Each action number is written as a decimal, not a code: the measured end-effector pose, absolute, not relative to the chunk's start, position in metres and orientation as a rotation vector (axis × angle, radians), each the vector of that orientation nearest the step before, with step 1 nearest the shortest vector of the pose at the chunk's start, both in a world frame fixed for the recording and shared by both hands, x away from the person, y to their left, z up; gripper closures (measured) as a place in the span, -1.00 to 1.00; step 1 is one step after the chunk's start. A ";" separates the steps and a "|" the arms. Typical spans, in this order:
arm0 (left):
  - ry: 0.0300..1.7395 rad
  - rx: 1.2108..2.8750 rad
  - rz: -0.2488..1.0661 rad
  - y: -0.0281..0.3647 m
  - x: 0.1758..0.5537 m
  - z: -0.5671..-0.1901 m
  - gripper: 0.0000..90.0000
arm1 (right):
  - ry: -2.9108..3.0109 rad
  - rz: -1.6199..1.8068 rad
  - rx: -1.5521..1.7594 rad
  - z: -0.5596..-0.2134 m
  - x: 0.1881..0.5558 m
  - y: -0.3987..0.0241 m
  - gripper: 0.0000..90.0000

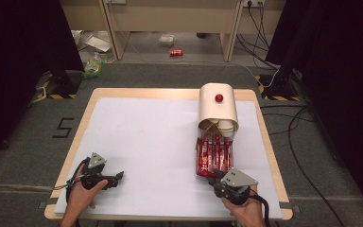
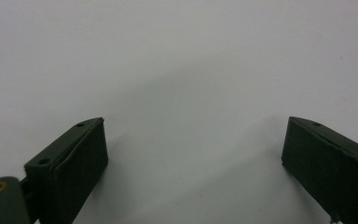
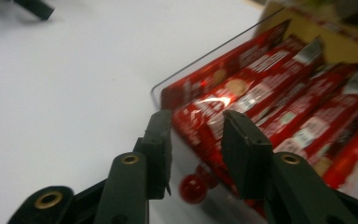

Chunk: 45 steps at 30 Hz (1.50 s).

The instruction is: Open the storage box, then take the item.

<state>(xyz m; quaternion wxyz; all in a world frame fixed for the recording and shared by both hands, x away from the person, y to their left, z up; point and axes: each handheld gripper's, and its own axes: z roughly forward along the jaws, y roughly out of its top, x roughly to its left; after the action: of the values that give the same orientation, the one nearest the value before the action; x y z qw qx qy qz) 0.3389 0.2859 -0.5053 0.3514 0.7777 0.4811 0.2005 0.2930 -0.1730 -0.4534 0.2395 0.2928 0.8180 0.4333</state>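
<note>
A cream, round-topped box (image 1: 217,113) with a red knob (image 1: 219,98) stands at the table's far right. White cups (image 1: 225,125) show in its open front. A clear tray (image 3: 154,88) of several red snack packets (image 1: 213,153) sticks out from under it toward me. My right gripper (image 1: 216,171) is at the tray's near end. In the right gripper view its jaws (image 3: 196,123) stand apart on either side of a small red knob (image 3: 193,187) on the tray front, without pressing on it. My left gripper (image 1: 119,177) rests at the near left, open and with nothing in it (image 2: 195,121).
A white sheet (image 1: 146,137) covers the wooden table (image 1: 82,118). On the floor beyond lie a red can (image 1: 176,52), a green bag (image 1: 93,68) and cables (image 1: 293,132) at the right. Dark curtains flank both sides.
</note>
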 end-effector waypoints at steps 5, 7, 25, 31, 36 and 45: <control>1.246 2.013 0.519 0.286 0.339 -0.505 -0.87 | 2.171 1.221 0.880 -0.445 0.297 -0.184 0.33; 1.246 2.013 0.519 0.286 0.339 -0.505 -0.87 | 2.153 1.213 0.909 -0.444 0.298 -0.188 0.32; 1.246 2.014 0.518 0.286 0.339 -0.505 -0.87 | 2.131 1.147 1.066 -0.435 0.325 -0.192 0.15; 1.247 2.015 0.517 0.286 0.339 -0.505 -0.87 | 2.148 1.136 1.078 -0.435 0.334 -0.186 0.11; 1.247 2.015 0.517 0.286 0.339 -0.505 -0.87 | 2.158 1.125 1.086 -0.433 0.339 -0.180 0.09; 1.246 2.014 0.518 0.286 0.339 -0.505 -0.87 | 2.186 1.121 1.075 -0.434 0.347 -0.168 0.08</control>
<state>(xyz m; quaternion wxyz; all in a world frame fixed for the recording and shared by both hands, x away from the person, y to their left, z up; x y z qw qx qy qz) 0.3389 0.2860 -0.5053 0.3508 0.7780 0.4813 0.2000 0.3472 -0.1677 -0.4339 0.2282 0.3903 0.7936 0.4071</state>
